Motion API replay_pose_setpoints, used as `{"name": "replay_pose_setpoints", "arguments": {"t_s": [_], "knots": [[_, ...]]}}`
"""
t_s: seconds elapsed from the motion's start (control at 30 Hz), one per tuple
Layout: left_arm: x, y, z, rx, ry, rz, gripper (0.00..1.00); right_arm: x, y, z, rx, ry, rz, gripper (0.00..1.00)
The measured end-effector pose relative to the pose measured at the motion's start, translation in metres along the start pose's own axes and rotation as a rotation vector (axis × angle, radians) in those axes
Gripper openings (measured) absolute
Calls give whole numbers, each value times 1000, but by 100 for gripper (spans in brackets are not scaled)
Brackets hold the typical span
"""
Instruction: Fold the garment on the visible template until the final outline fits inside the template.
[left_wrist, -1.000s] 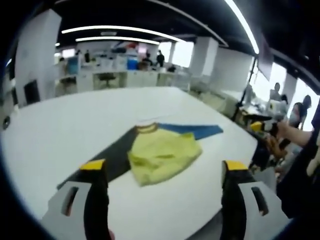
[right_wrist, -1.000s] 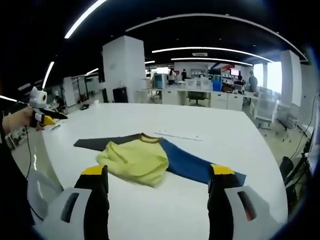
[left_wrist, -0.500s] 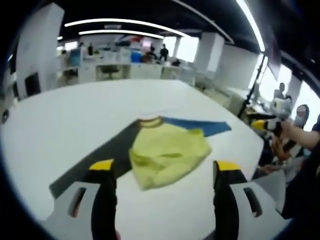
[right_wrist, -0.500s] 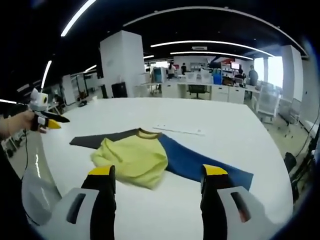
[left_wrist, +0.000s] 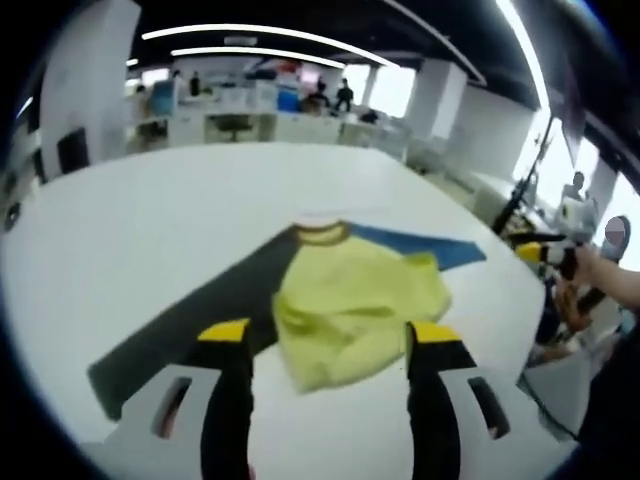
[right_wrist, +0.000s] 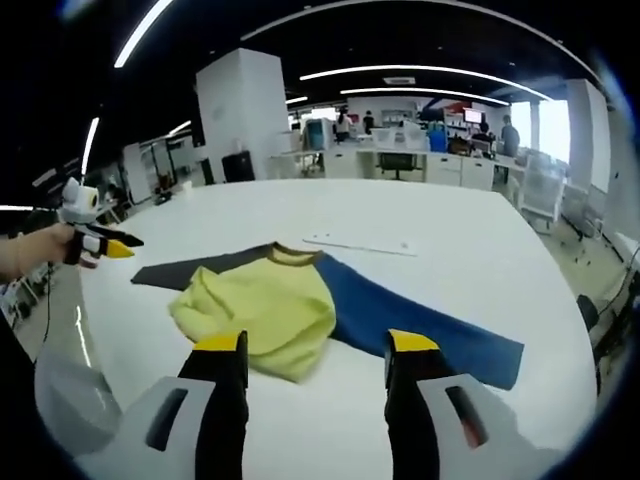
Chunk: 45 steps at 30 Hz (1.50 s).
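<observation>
A long-sleeved top lies on the white table (left_wrist: 120, 210). Its yellow body (left_wrist: 355, 305) is bunched and folded over itself. A dark grey sleeve (left_wrist: 185, 325) stretches one way and a blue sleeve (left_wrist: 440, 248) the other. My left gripper (left_wrist: 330, 335) hovers open in front of the yellow body, holding nothing. In the right gripper view the yellow body (right_wrist: 265, 305), blue sleeve (right_wrist: 430, 325) and grey sleeve (right_wrist: 185, 270) lie ahead. My right gripper (right_wrist: 315, 345) is open above the table and holds nothing. Each gripper also shows in the other's view, held by a hand: right gripper (left_wrist: 545, 252), left gripper (right_wrist: 100, 245).
A thin white strip (right_wrist: 360, 245) lies flat on the table just beyond the collar. The table edge (right_wrist: 560, 340) runs close to the blue cuff. Desks, chairs and several people fill the office behind. A person (left_wrist: 610, 300) stands at the table's right side.
Both cameras have come closer to the top, which now looks larger. The jaws of both grippers stand a little narrower than a second ago. The top itself has not moved.
</observation>
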<state>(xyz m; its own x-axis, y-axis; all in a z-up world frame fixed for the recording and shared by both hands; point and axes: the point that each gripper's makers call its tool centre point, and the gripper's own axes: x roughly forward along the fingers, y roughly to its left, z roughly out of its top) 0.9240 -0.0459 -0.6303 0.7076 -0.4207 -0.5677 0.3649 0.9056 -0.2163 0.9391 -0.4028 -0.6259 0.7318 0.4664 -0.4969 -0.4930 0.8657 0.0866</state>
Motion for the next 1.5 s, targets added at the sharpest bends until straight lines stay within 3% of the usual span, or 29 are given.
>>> {"name": "replay_pose_setpoints", "arguments": {"t_s": [0.5,0.77,1.1,1.5], "knots": [[56,22,-26,-131,121,65,34,51,-8,-11,21,73,1,37],[82,35,-42,-310,159,120,29,79,-10,-13,35,93,0,34],[99,39,-46,-349,180,161,25,100,-14,-22,25,132,-7,33],[117,40,-53,-331,214,208,18,143,-17,-23,40,176,-43,28]]}}
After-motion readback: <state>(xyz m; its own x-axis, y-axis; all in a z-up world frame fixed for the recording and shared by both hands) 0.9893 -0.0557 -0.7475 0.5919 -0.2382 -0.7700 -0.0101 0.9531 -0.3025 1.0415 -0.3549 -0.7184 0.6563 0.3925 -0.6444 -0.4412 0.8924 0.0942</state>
